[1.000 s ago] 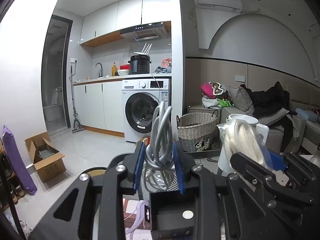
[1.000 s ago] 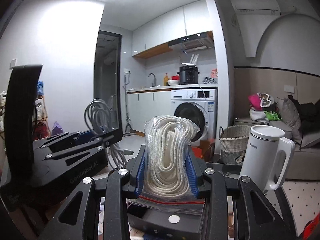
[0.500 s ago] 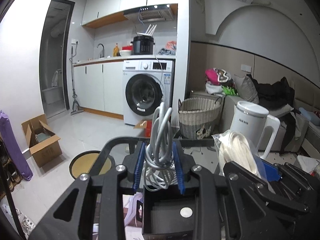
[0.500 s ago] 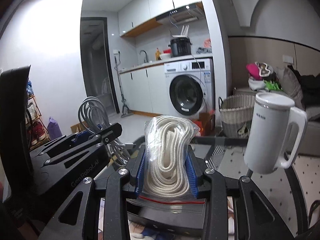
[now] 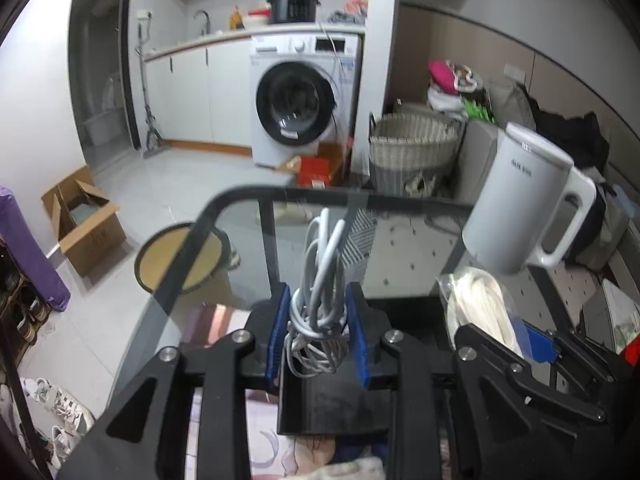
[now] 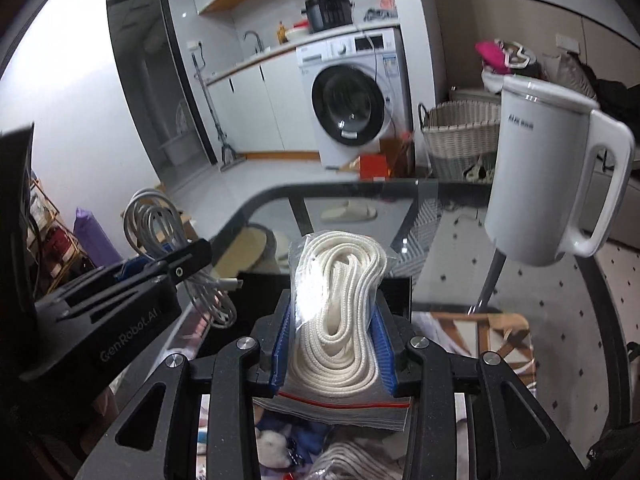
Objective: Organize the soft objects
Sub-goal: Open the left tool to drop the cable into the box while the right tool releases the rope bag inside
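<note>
My left claw point(image 5: 318, 334), matt black plastic with ribbed blue pads, pinches a smooth grey cable point(image 5: 320, 280). My right claw point(image 6: 334, 340) squeezes braided white rope point(image 6: 340, 312) in a glossy clear bag. The jug point(image 6: 548, 176) looks smooth white plastic, the table point(image 6: 540, 300) glass.

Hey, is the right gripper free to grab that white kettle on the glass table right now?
Probably not. The right gripper is already shut on the bagged white rope, so its jaws are full. The kettle stands unobstructed ahead, to its right.
</note>
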`<state>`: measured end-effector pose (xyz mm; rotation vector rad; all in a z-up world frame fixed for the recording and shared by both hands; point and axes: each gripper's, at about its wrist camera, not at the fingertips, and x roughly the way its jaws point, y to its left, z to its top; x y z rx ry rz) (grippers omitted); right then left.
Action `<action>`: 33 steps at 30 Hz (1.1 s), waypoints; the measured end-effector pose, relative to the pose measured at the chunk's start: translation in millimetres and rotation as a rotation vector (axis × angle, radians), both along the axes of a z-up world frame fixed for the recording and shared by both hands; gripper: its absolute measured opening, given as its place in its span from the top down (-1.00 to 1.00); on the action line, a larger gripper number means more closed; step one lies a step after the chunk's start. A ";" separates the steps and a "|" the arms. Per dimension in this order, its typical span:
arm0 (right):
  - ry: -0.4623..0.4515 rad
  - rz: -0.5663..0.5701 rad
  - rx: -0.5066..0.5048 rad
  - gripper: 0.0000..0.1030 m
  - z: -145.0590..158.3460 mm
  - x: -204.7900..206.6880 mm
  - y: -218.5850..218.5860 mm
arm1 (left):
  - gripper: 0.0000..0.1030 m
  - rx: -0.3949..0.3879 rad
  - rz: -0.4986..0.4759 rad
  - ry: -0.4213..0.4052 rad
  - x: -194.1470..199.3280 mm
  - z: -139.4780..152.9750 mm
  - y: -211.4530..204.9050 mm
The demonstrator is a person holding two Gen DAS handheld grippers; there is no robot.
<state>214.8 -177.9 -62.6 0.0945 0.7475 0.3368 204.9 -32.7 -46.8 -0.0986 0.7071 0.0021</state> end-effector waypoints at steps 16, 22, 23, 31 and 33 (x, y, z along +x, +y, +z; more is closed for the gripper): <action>0.138 0.030 -0.026 0.30 -27.7 15.8 4.8 | 0.49 -0.021 -0.021 0.175 14.1 -37.3 -3.7; 0.156 0.039 -0.048 0.30 -34.0 17.5 6.3 | 0.49 -0.055 -0.024 0.246 18.6 -51.2 0.9; 0.166 0.038 -0.050 0.30 -35.9 18.2 6.5 | 0.48 -0.054 -0.021 0.255 18.8 -53.0 1.0; 0.261 0.058 -0.055 0.29 -46.2 19.2 9.2 | 0.49 -0.029 -0.059 0.327 14.7 -56.7 -4.5; 0.291 0.059 -0.040 0.29 -48.7 19.1 8.4 | 0.49 -0.021 -0.065 0.332 11.8 -56.4 -6.3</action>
